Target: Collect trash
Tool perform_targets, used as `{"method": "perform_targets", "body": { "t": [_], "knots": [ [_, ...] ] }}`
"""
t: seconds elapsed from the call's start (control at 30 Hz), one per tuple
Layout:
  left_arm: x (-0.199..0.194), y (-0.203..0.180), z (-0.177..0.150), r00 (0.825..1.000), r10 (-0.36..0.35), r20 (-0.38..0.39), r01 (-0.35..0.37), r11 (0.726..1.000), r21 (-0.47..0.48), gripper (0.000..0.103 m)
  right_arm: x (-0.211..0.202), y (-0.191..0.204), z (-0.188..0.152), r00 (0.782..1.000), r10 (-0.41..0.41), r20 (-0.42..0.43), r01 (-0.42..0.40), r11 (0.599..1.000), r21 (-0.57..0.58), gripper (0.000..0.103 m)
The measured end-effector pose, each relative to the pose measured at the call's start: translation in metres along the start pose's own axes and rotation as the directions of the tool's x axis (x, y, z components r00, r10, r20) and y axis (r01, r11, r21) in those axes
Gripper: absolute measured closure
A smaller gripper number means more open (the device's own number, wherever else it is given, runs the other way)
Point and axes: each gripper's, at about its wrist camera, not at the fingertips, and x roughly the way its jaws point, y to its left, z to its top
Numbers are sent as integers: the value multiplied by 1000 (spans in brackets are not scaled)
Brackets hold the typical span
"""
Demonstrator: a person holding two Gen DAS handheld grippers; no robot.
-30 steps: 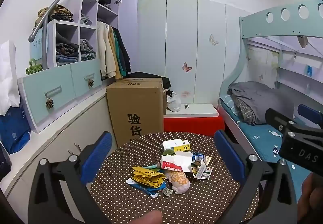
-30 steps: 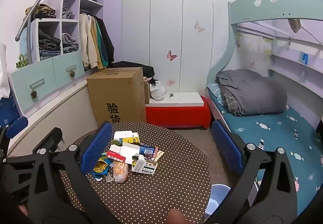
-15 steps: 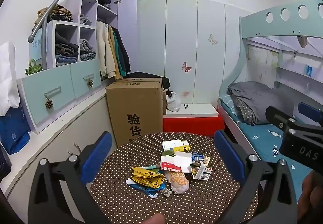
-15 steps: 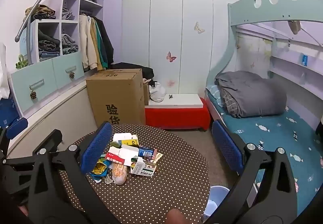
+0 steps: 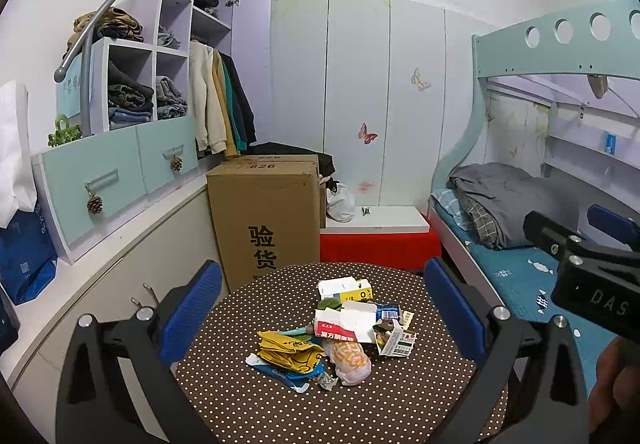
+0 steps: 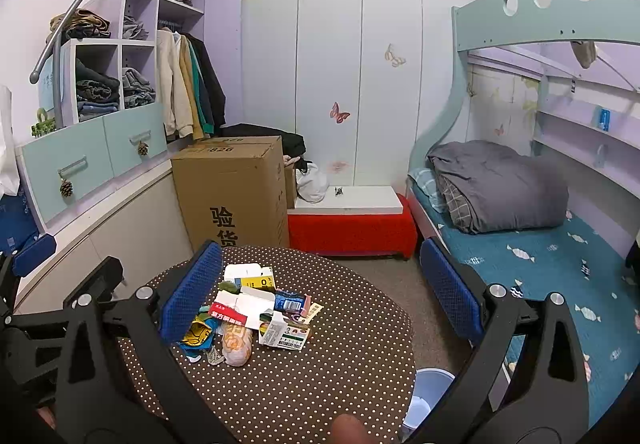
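**Barely any motion, pickup not started**

Drifted a touch since earlier frames; trash pile (image 5: pixel 340 336) unmoved mid round table (image 5: pixel 248 396). Left gripper (image 5: pixel 322 314) and right gripper (image 6: pixel 320 294) both spread wide, holding nothing, hovering short of pile. Blue bin (image 6: pixel 428 392) on floor beside table. Cardboard box (image 5: pixel 264 212) behind, no obstruction.

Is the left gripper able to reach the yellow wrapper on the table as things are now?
Probably yes. The left gripper is open and holds nothing, and the yellow wrapper lies at the near left edge of the trash pile on the dotted table. Nothing stands between the fingers and it.
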Motion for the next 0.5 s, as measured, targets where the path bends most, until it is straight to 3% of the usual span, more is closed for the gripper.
{"method": "perform_targets", "body": {
  "t": [0.5],
  "knots": [
    [0, 0, -1, 1000, -2, 0, 2, 1000, -2, 4, 0, 1, 0, 1000, -1, 1, 1, 1000, -1, 6]
  ]
}}
